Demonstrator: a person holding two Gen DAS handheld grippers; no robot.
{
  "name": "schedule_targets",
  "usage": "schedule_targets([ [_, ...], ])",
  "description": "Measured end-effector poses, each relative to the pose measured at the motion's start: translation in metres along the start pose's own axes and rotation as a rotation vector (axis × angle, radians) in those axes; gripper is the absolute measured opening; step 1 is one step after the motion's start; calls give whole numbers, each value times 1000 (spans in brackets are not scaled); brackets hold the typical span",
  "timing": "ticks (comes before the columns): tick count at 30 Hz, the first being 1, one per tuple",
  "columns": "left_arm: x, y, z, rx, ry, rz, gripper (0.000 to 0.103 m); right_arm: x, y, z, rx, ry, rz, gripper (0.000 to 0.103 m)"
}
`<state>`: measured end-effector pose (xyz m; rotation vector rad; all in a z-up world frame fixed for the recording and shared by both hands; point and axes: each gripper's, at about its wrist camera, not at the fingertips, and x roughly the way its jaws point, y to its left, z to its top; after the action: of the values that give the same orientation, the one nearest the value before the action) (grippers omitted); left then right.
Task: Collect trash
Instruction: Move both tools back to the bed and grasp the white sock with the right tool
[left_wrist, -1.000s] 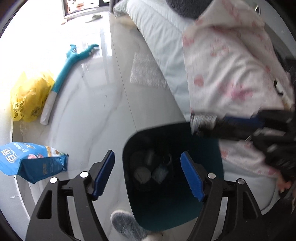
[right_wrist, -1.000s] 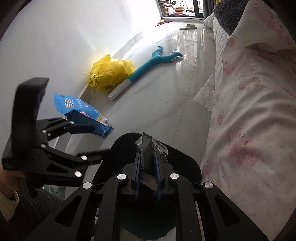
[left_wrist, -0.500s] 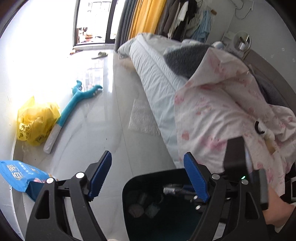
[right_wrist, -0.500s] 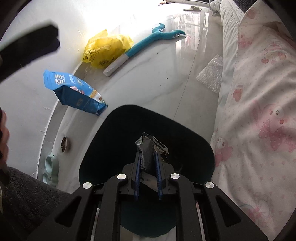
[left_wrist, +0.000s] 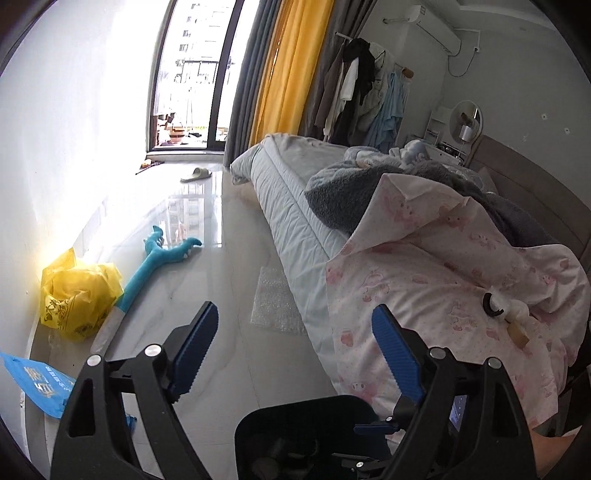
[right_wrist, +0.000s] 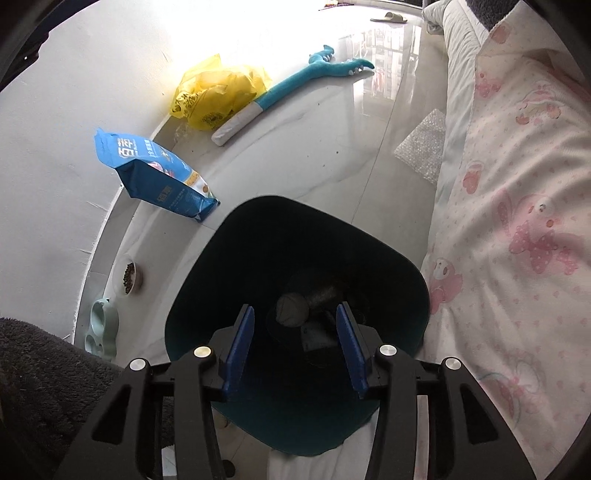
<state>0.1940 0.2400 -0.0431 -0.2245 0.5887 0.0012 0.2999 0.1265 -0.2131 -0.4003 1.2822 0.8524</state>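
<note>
Dark teal bin (right_wrist: 236, 258) sits directly below the right gripper (right_wrist: 295, 345), whose blue fingers (right_wrist: 240, 347) are spread and empty; crumpled trash (right_wrist: 295, 310) lies at the bin's bottom between them. Left gripper (left_wrist: 291, 354) is likewise released, holding nothing, with bubble wrap (left_wrist: 275, 302) on the floor beyond its fingers, beside the bed (left_wrist: 295, 218).

Both grippers, left (left_wrist: 293, 352) and right (right_wrist: 295, 347), were matte black frames with triangular cut-outs and round silver screws. Fingers (right_wrist: 240, 345) carried ribbed blue pads. Dark fuzzy sleeve (right_wrist: 40, 387) lower left.
</note>
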Motion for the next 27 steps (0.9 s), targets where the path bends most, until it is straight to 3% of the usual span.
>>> schedule_targets([
  [6,-9,-22,12,9,-71,-21,88,-27,-1,-3,-24,-73,-11,64],
  [16,1,-63,23,-14,-102,-72,89,-87,-20,-19,-67,-266,-96,71],
  [27,19,-122,23,10,-84,-137,90,-136,-82,-51,-4,-395,-155,76],
])
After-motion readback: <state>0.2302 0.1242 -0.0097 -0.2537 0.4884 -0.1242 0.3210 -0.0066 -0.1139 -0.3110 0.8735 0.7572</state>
